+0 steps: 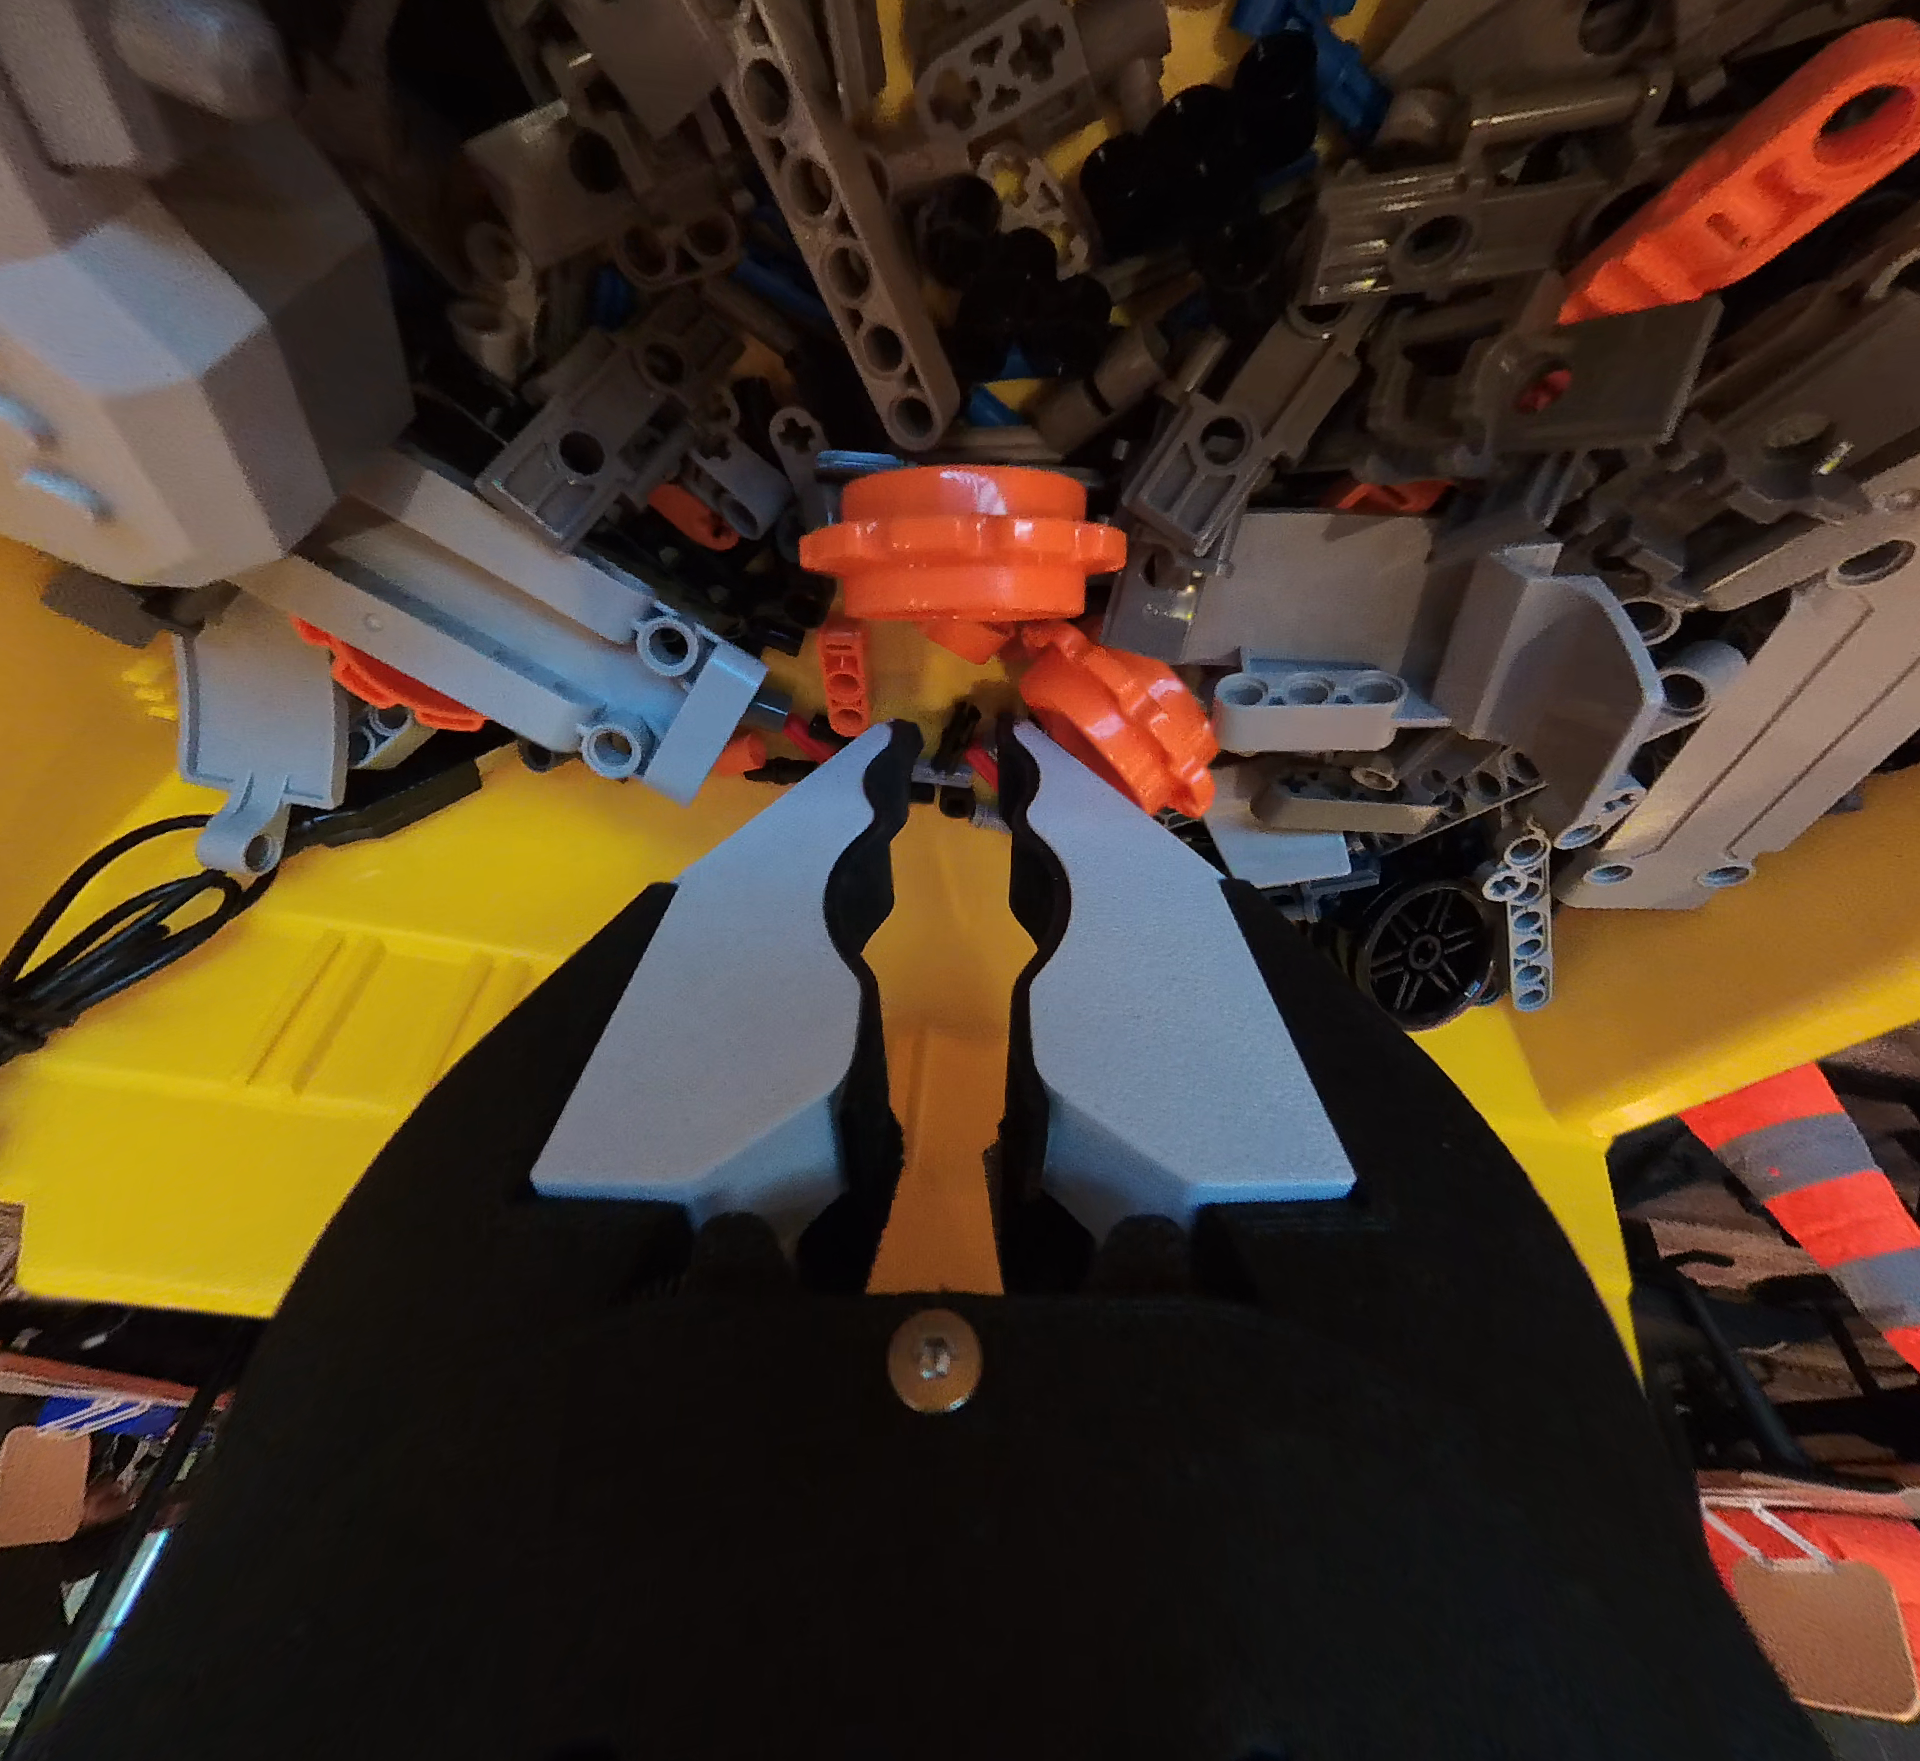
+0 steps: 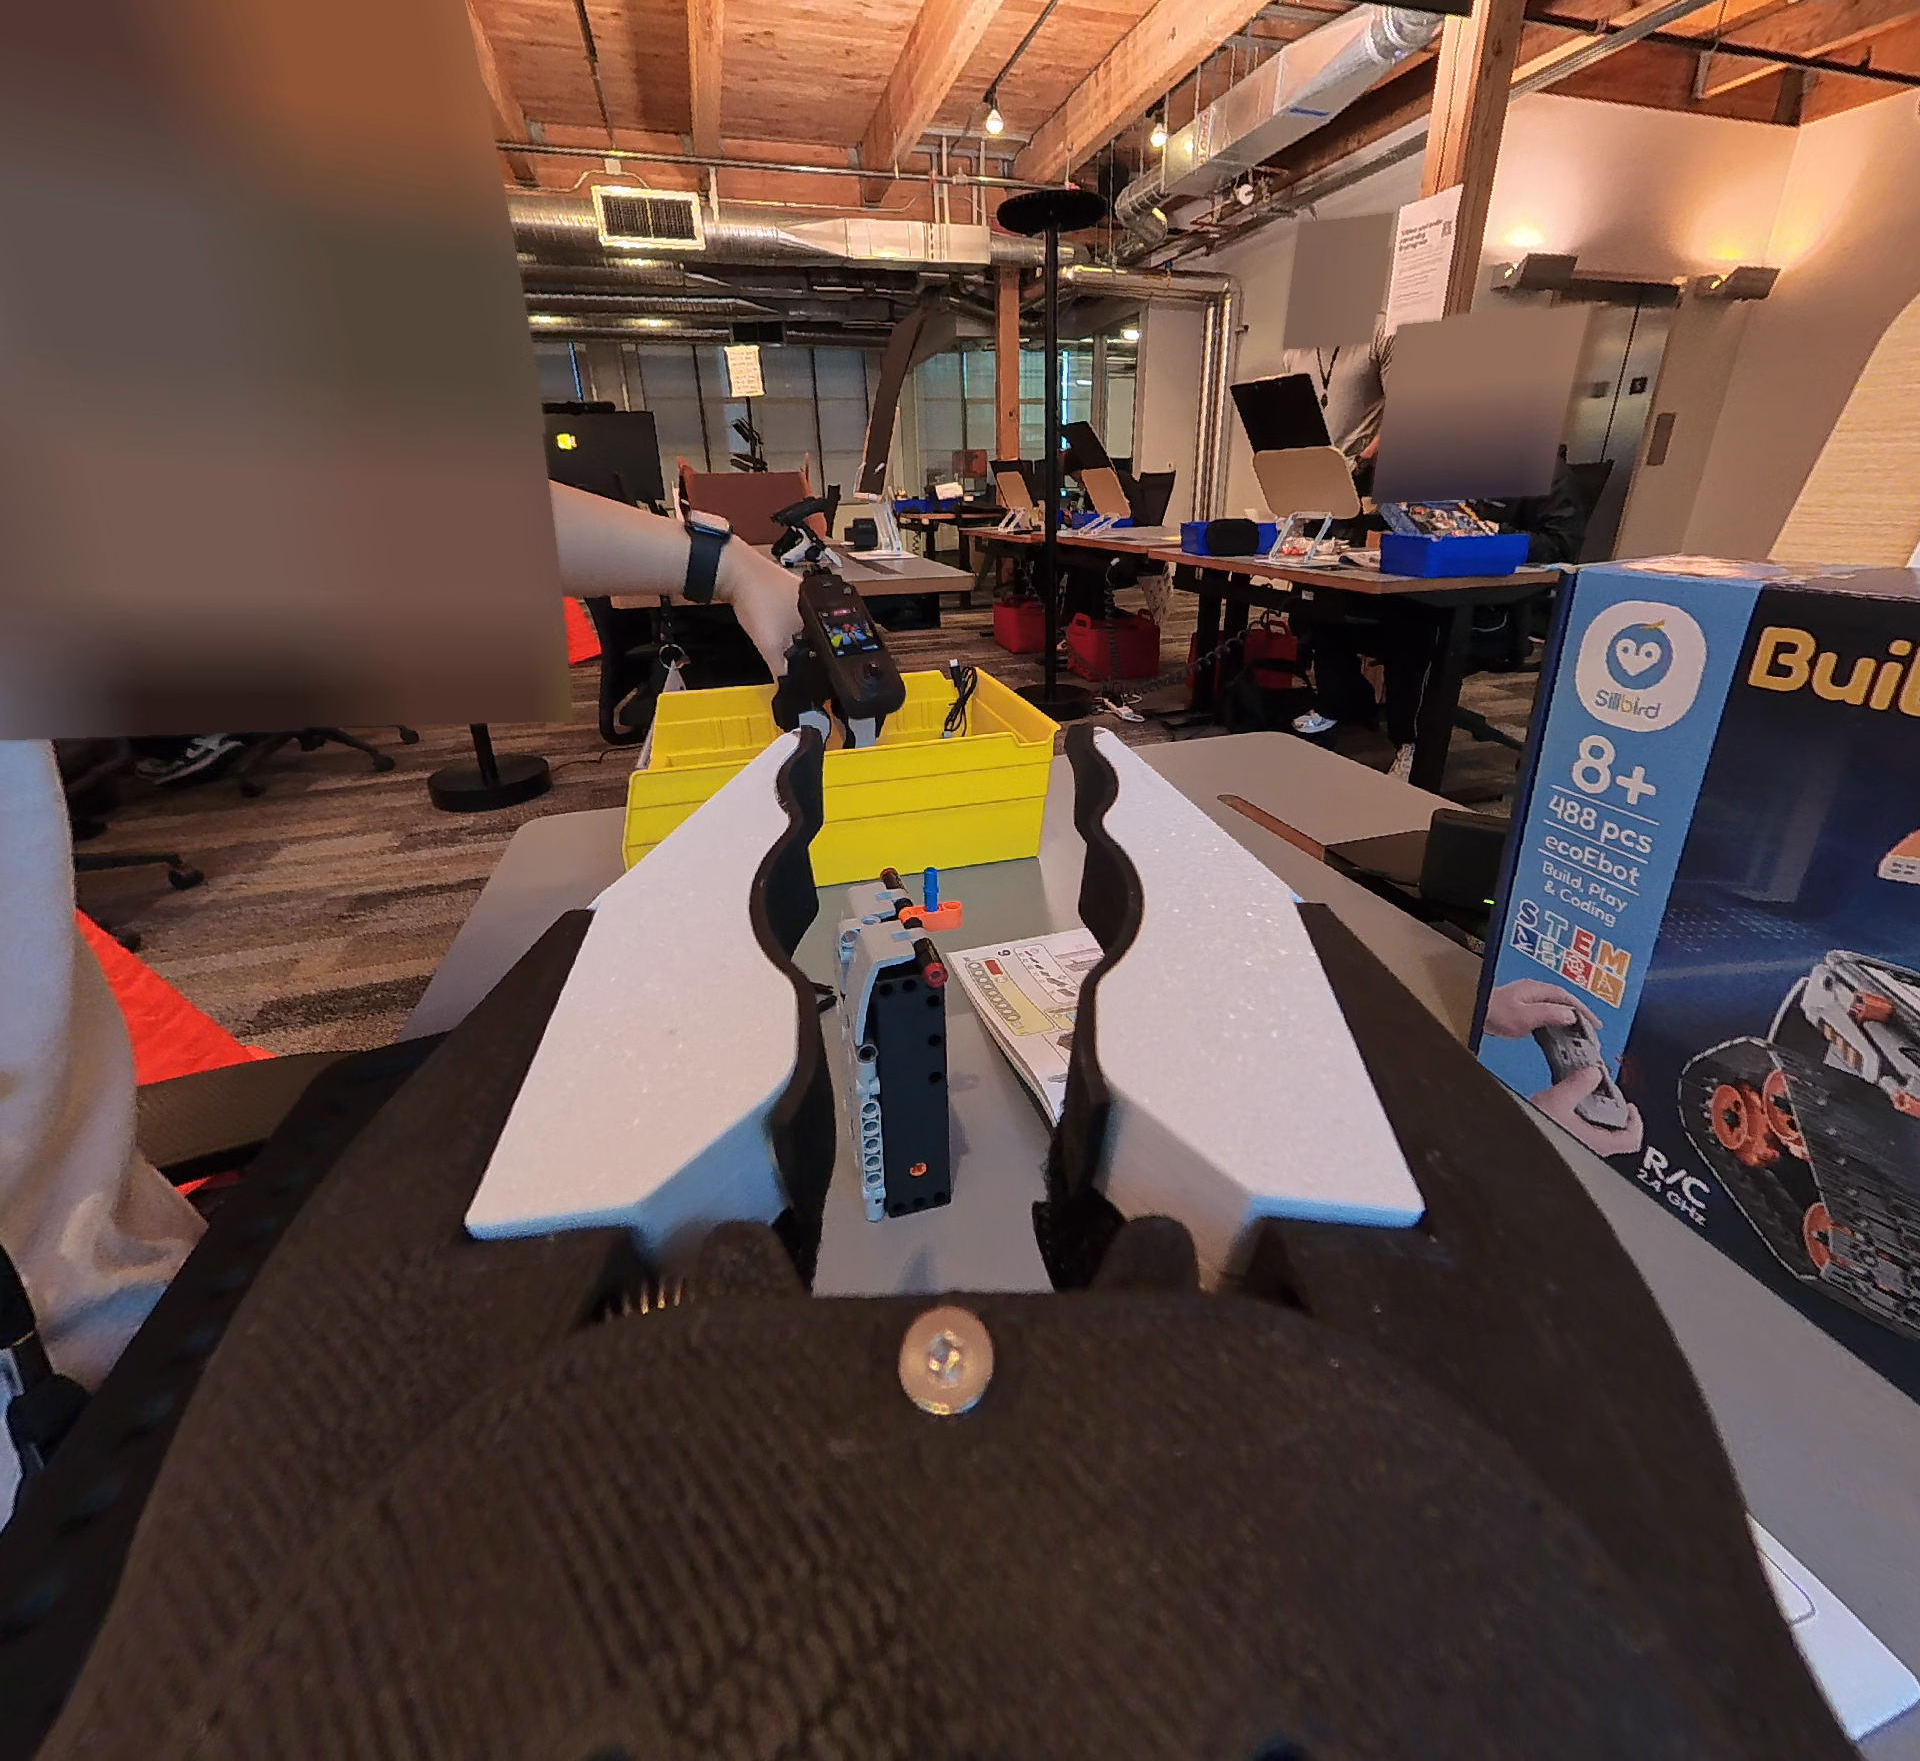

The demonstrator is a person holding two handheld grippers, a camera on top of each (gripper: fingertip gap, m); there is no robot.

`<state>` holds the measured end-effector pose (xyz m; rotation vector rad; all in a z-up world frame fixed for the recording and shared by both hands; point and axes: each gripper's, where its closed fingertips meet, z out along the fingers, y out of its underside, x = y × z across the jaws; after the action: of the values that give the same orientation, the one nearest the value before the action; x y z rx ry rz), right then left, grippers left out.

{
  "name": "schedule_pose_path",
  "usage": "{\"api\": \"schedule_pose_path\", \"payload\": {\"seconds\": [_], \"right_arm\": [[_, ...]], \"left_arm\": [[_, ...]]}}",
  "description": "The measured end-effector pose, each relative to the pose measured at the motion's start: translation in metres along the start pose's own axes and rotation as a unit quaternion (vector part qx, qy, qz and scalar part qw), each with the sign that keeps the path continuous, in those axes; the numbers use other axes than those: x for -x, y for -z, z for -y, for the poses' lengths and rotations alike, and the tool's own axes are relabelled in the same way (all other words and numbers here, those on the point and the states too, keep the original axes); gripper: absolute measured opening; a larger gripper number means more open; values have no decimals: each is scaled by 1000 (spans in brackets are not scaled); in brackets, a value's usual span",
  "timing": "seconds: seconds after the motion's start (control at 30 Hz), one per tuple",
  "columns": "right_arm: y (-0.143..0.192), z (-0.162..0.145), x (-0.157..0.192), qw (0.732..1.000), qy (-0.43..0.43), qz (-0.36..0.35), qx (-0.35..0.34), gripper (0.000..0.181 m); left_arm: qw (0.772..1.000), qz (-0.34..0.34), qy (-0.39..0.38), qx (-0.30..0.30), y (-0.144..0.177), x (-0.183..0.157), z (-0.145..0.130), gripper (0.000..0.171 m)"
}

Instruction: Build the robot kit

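Left gripper [image 1: 956, 745], jaws narrowly parted and empty, noses at small pins low centre in the yellow bin [image 1: 312, 1036]; just beyond lies an orange toothed wheel [image 1: 961, 548], seemingly light, rigid, best pinched across its rim; right gripper [image 2: 940, 755] wide apart, empty, over a grey-black brick assembly [image 2: 899, 1036].

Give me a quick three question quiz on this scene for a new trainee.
1. True or false: the left tool is inside the yellow bin, its tips by small black and red pins.
2. Which piece lies just past the left tool's tips? A) orange gear-like wheel B) black spoked wheel C) black cable
3. What stands on the table between the open right tool's fingers?

Key: 1 true; 2 A; 3 the grey and black block assembly, untouched.
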<state>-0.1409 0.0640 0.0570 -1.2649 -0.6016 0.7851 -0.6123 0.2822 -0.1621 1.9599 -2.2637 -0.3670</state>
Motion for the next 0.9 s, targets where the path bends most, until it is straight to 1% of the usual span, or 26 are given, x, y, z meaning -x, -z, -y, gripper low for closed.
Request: {"api": "schedule_pose_path", "payload": {"seconds": [0.1, 0.17, 0.37, 0.53, 0.67, 0.73, 0.77, 0.8, 0.83, 0.9], "right_arm": [[-1, -1, 0, 1000, 0, 1, 3, 48], [-1, -2, 1, 1000, -2, 3, 4, 48], [0, -1, 1, 1000, -1, 4, 3, 48], [1, 1, 1, 1000, 0, 4, 0, 48], [0, 1, 1, 1000, 0, 4, 0, 48], [1, 2, 2, 1000, 1, 3, -1, 48], [1, 3, 2, 1000, 2, 3, -2, 48], [2, 4, 1, 1000, 2, 2, -4, 48], [2, 5, 1, 1000, 1, 2, -6, 48], [2, 6, 1, 1000, 0, 2, -9, 48]], "left_arm": [[1000, -6, 1, -1, -1, 0, 1, 13], [1000, -19, 6, -3, -1, -3, 1, 8], [1000, -13, 18, -2, 2, 1, 0, 2], [997, -18, 61, -44, 20, 3, 5, 2], [990, -31, 107, -91, 45, -1, 11, 2], [977, -31, 154, -141, 67, -1, 24, 2], [967, -35, 186, -173, 82, -2, 35, 2], [951, -45, 221, -210, 101, -5, 49, 2], [930, -66, 257, -254, 122, -12, 68, 2], [878, -141, 301, -345, 171, -39, 114, 2]]}}
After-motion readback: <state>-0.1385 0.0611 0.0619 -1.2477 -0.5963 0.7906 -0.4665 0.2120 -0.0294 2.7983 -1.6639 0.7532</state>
